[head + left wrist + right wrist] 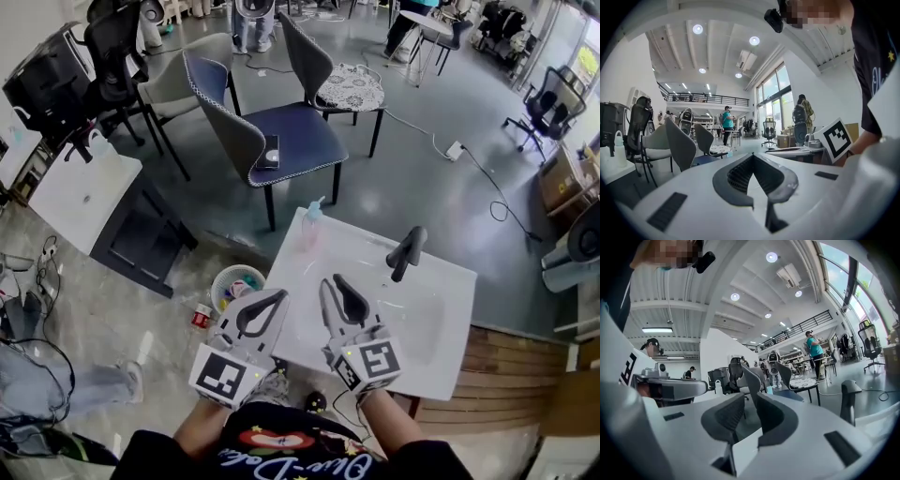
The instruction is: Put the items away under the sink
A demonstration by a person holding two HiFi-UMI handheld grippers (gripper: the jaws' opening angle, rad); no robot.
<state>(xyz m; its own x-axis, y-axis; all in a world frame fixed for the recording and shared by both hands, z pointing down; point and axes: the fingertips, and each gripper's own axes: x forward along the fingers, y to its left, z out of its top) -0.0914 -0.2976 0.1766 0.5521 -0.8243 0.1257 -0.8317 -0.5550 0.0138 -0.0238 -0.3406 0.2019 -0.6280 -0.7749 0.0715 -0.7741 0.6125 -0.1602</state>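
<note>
A white sink basin with a black faucet stands in front of me in the head view. A pale pink spray bottle sits on its far left corner. On the floor to the sink's left are a white bucket holding several small items and a red can. My left gripper hovers by the sink's left edge, shut and empty, its tips meeting. My right gripper hangs over the basin's near left part. Its jaws stand a little apart with nothing between them.
A dark blue chair and other chairs stand beyond the sink. A second white basin on a black cabinet is at the left. Cables lie on the floor at the left and the far right. Wooden boards lie right of the sink.
</note>
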